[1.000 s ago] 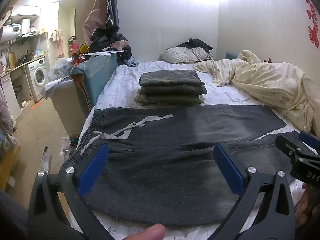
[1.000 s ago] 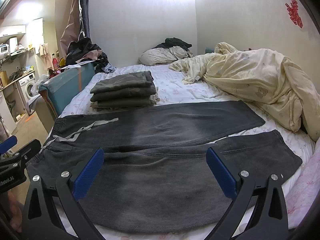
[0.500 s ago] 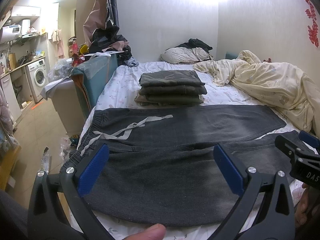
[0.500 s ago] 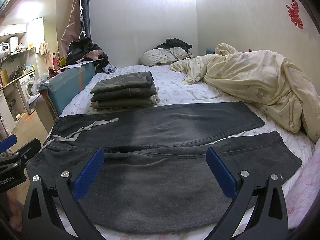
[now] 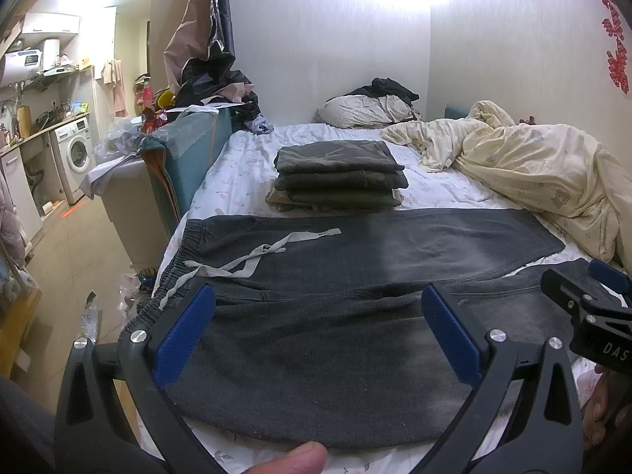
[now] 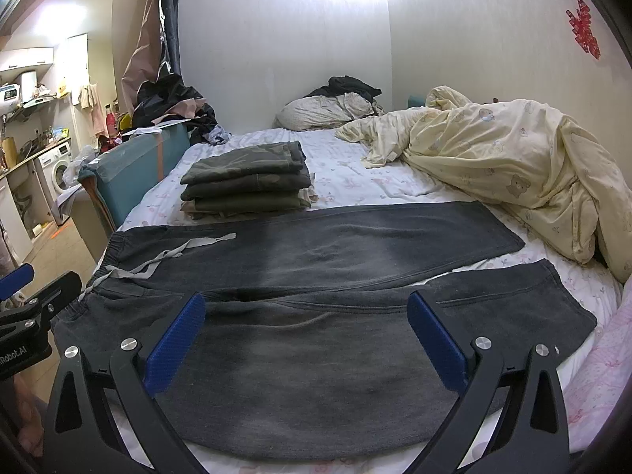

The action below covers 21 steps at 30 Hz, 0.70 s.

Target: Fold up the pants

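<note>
Dark grey sweatpants (image 5: 324, 260) lie flat across the bed, waistband with grey drawstring (image 5: 252, 256) to the left, both legs spread to the right; they also show in the right wrist view (image 6: 335, 268). My left gripper (image 5: 316, 316) is open and empty, hovering above the near leg toward the waist side. My right gripper (image 6: 304, 316) is open and empty above the near leg. The right gripper shows at the right edge of the left wrist view (image 5: 588, 308); the left one shows at the left edge of the right wrist view (image 6: 27, 308).
A stack of folded dark green clothes (image 5: 339, 175) sits on the white floral sheet (image 5: 237, 173) behind the pants. A crumpled cream duvet (image 5: 533, 166) lies at the right. A pillow with clothes (image 5: 367, 104) is at the head. A teal box (image 5: 181, 154) stands left of the bed.
</note>
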Each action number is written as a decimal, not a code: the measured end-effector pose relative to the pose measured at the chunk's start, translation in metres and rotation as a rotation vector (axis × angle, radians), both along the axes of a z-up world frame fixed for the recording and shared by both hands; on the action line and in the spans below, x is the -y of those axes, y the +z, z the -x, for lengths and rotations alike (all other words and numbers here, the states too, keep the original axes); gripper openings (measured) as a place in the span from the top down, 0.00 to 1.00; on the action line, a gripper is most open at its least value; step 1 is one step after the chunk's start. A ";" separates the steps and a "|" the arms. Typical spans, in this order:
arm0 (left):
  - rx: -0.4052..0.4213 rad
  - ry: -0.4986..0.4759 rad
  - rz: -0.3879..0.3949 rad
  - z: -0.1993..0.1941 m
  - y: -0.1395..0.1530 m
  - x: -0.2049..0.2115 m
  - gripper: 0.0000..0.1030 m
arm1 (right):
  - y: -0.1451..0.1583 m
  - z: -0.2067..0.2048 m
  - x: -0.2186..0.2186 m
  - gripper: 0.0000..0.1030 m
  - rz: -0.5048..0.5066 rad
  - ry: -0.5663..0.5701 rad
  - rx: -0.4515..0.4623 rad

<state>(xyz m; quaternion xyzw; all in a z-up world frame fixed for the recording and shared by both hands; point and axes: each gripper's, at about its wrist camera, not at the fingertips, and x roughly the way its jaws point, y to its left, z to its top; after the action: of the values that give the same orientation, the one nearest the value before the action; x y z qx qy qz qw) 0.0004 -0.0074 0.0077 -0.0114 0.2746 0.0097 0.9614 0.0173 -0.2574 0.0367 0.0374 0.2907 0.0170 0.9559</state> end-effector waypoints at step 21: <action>0.002 0.000 0.000 0.000 -0.001 -0.001 0.00 | 0.002 0.001 -0.001 0.00 0.003 0.003 0.002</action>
<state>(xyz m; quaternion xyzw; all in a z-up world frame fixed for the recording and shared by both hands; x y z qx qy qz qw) 0.0004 -0.0065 0.0066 -0.0115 0.2735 0.0096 0.9617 0.0162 -0.2560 0.0389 0.0357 0.2900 0.0180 0.9562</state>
